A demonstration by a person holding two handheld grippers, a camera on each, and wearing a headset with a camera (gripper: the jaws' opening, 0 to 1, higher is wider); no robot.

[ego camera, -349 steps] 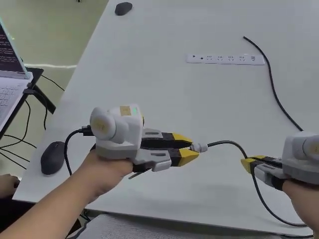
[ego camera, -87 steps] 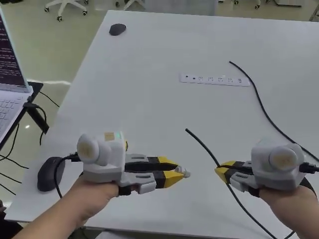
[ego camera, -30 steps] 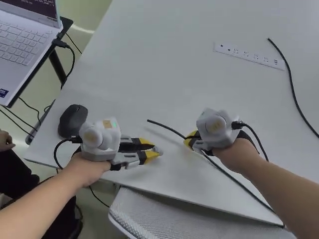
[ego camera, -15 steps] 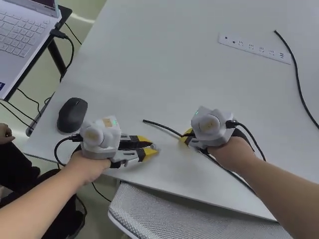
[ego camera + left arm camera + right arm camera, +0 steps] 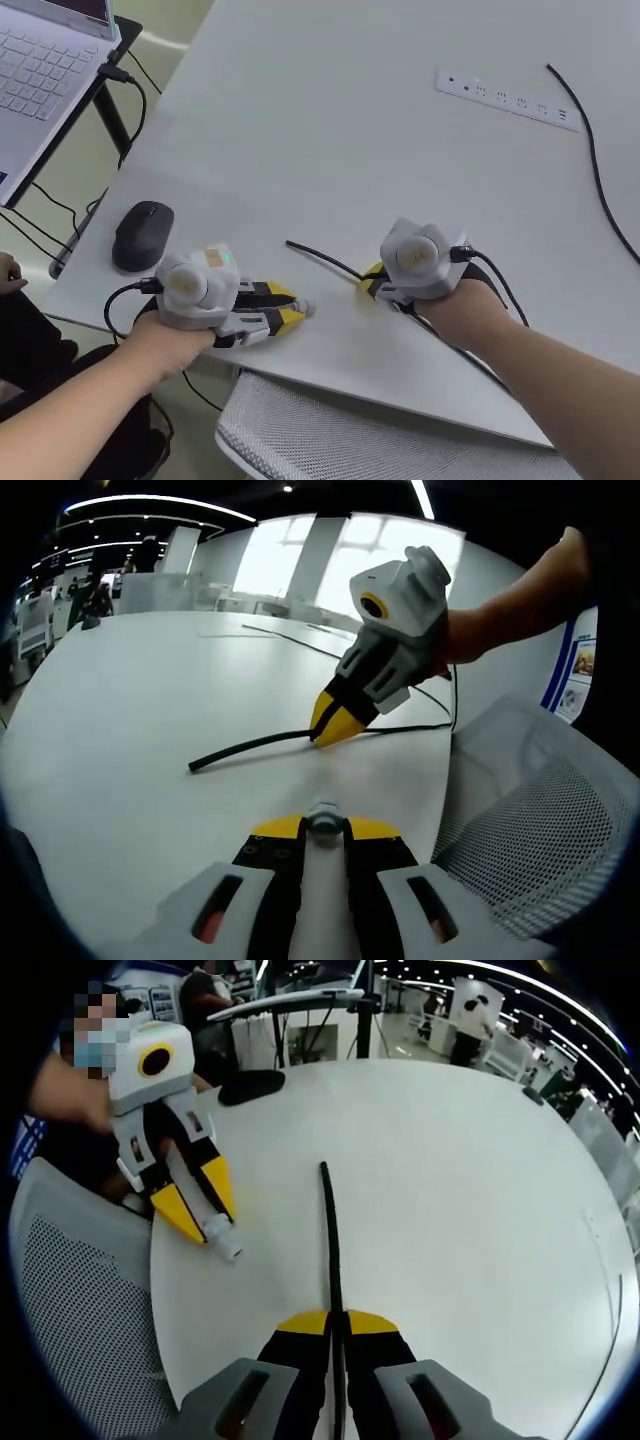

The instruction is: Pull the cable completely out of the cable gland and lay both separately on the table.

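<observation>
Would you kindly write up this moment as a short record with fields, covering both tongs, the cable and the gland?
left tongs: shut on the cable gland, near the table's front edge
right tongs: shut on the cable, a little way back from its free end
cable and gland: apart; the free end points out past the right tongs, not in the gland
table: white; mouse and power strip on it
task state: cable is out of the gland; neither has been released yet
</observation>
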